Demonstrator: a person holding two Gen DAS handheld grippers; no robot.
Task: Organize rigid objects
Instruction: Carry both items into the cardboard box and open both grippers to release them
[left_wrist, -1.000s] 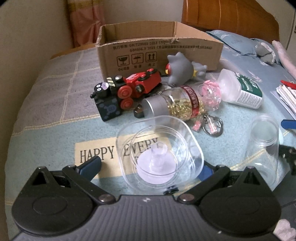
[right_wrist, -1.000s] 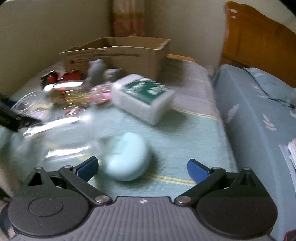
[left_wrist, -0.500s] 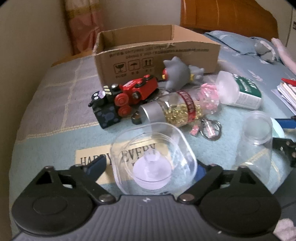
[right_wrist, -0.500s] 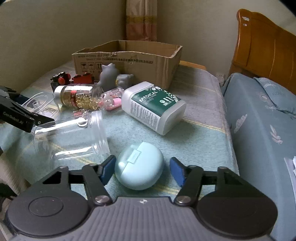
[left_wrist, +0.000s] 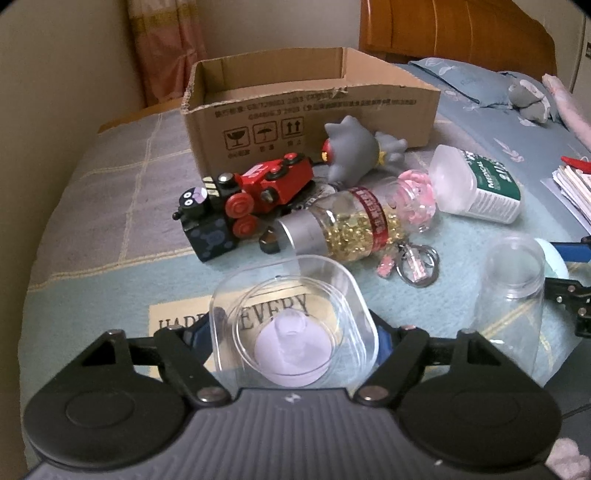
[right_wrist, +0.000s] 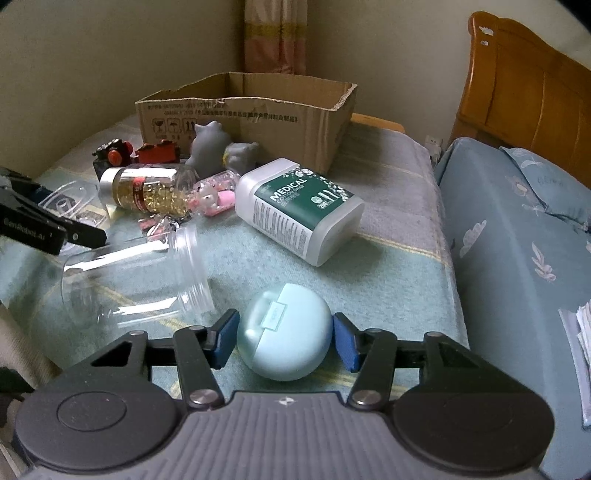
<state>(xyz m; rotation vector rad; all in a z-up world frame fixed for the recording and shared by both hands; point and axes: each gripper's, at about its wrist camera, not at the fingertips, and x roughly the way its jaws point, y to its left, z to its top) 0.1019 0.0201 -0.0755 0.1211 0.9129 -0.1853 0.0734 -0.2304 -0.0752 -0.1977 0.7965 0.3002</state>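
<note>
- The pale blue round case (right_wrist: 283, 336) is flanked by the blue pads of the right gripper (right_wrist: 284, 338), whose jaws are closing; contact cannot be told.
- The clear square container (left_wrist: 293, 321) is straddled by the closing left gripper (left_wrist: 293, 339), over a "HAPPY EVERY" patch (left_wrist: 184, 319) on the bed (right_wrist: 388, 236).
- Beyond lie a clear jar (right_wrist: 133, 280) and a "MEDICAL COTTON SWAB" box (right_wrist: 299, 210).
- The cardboard box (left_wrist: 306, 107) is seen towards the bed's far edge.

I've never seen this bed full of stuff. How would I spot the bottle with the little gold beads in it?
Find the open cardboard box at the far side of the bed; a red toy train and a grey figure lie just in front of it. Nearer than those lies the gold-bead bottle, on its side. Only it has a silver cap, a red band and yellow-gold beads; the pink-filled bottle beside it doesn't.
</note>
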